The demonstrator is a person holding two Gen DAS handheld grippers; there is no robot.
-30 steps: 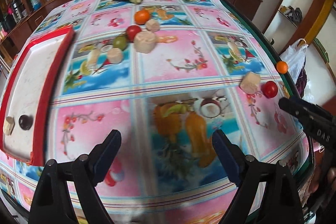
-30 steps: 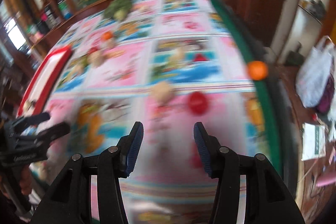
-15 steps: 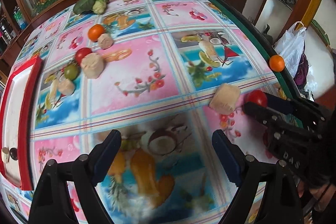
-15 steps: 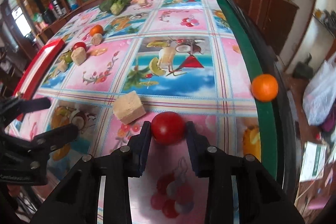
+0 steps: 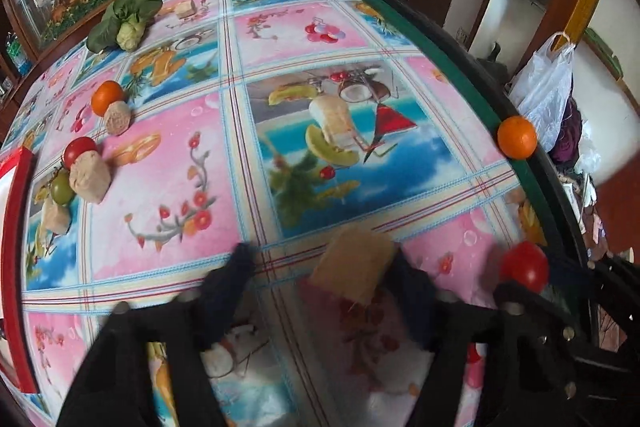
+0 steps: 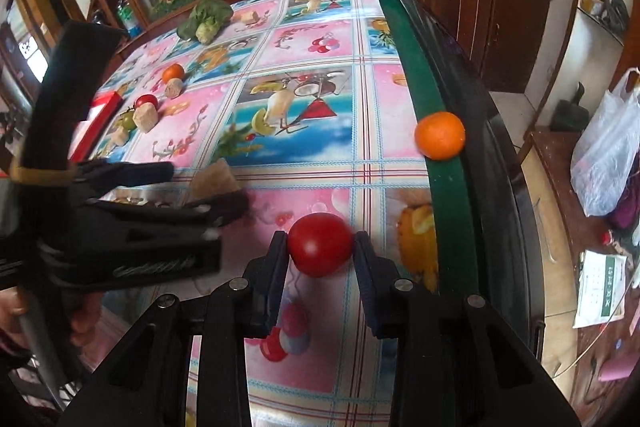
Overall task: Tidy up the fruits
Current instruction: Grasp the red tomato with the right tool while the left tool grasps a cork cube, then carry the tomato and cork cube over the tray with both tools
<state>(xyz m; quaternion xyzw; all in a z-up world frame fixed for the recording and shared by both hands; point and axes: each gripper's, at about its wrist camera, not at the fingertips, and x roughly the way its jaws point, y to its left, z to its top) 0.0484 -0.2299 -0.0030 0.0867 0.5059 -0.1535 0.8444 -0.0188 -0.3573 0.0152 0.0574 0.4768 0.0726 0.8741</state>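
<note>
My right gripper is shut on a red tomato that sits on the fruit-print tablecloth near the table's right edge. In the left wrist view the same tomato shows at the lower right, with the right gripper on it. My left gripper is blurred and its jaws are closing around a tan block. The block lies against the right finger, and the left finger is still apart from it. An orange rests on the green table border.
At the far left lie an orange, a red tomato, a green fruit and several tan blocks. A red-rimmed tray sits at the left edge, a leafy vegetable at the back. The table drops off on the right.
My left gripper has swung right across the table to the tan block and its jaws have narrowed. My right gripper has come down and shut on the red tomato.
</note>
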